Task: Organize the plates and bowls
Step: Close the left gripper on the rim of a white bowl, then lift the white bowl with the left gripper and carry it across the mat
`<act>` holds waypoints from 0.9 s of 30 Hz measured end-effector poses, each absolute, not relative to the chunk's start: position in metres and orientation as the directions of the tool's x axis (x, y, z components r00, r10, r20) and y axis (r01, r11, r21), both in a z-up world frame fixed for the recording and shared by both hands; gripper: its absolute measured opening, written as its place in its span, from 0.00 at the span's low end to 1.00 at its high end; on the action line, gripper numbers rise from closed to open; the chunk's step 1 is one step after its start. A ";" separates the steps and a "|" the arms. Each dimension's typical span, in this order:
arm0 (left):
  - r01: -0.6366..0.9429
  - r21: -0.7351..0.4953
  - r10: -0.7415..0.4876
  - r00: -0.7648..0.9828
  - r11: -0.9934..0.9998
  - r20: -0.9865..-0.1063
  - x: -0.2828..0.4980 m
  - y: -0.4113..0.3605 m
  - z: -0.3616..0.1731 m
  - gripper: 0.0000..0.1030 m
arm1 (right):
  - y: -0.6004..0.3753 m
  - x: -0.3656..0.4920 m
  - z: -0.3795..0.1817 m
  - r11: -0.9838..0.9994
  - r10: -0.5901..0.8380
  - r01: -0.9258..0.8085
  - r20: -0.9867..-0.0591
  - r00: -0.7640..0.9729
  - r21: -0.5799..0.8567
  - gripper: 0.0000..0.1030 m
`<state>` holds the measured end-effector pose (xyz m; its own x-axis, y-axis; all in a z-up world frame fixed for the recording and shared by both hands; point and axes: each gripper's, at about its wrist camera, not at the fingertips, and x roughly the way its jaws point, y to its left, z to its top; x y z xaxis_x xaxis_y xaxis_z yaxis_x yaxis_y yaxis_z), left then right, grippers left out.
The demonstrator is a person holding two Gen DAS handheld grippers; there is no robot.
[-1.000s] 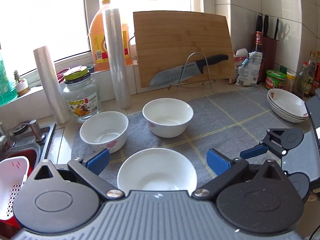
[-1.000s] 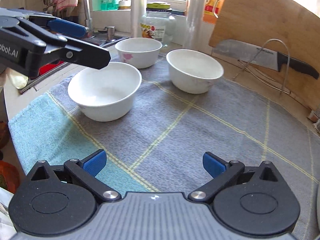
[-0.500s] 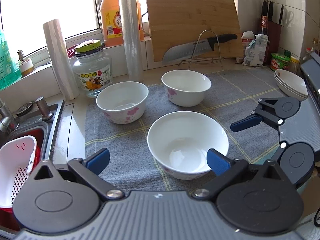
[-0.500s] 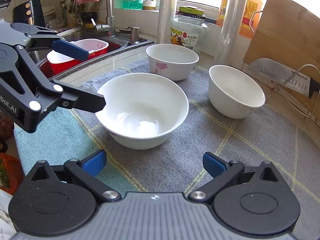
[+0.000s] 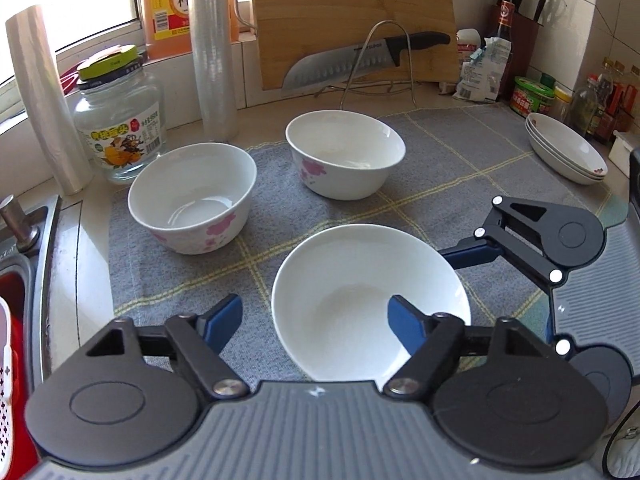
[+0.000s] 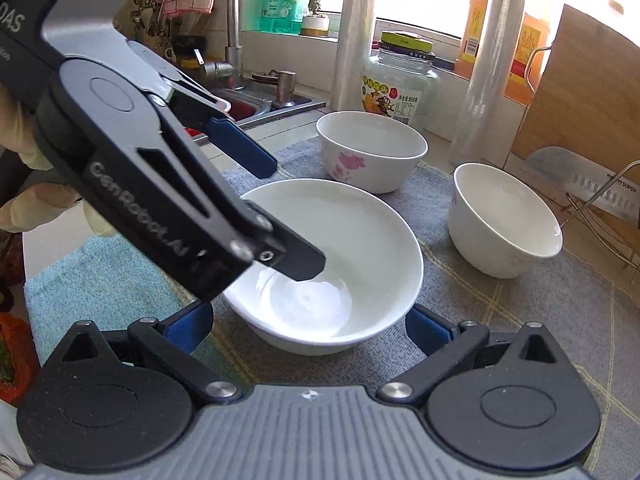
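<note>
A plain white bowl (image 5: 360,292) (image 6: 360,232) sits on the grey mat (image 5: 440,160), nearest to me. My left gripper (image 5: 316,316) (image 6: 288,218) straddles its left rim, with one finger inside the bowl and the other outside. Its jaws are closing, and the pads stand clear of the wall. My right gripper (image 6: 308,328) is open just in front of the same bowl, whose near side lies between its fingers (image 5: 472,254). Two floral bowls (image 5: 192,196) (image 5: 344,152) stand farther back.
A stack of shallow plates (image 5: 566,152) rests at the mat's far right. A glass jar (image 5: 120,120), film rolls, an oil jug, a cutting board and a knife (image 5: 352,60) on a rack line the back. The sink (image 5: 24,280) lies to the left.
My left gripper came forward and down over the plain bowl and its jaws narrowed, one finger now inside the bowl. My right gripper drew closer to the same bowl.
</note>
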<state>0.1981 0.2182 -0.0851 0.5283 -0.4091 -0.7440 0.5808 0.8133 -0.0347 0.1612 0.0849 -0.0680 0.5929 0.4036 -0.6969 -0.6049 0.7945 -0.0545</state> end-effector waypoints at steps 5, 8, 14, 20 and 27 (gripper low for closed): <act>0.612 -0.042 -0.421 0.490 0.790 -0.764 0.208 0.211 -0.088 0.61 | 0.084 0.161 -0.066 0.796 0.410 -0.602 -0.682 0.606 -0.056 1.00; 0.620 -0.060 -0.430 0.468 0.782 -0.772 0.213 0.210 -0.089 0.57 | 0.083 0.161 -0.064 0.797 0.411 -0.600 -0.673 0.615 -0.062 1.00; 0.614 -0.103 -0.450 0.443 0.783 -0.776 0.219 0.212 -0.090 0.56 | 0.082 0.166 -0.064 0.795 0.410 -0.603 -0.679 0.609 -0.061 0.96; 0.617 -0.105 -0.451 0.438 0.780 -0.778 0.219 0.213 -0.089 0.53 | 0.082 0.166 -0.064 0.796 0.404 -0.601 -0.683 0.609 -0.064 0.94; 0.615 -0.108 -0.450 0.435 0.781 -0.780 0.220 0.213 -0.089 0.53 | 0.084 0.166 -0.062 0.797 0.399 -0.600 -0.686 0.608 -0.067 0.94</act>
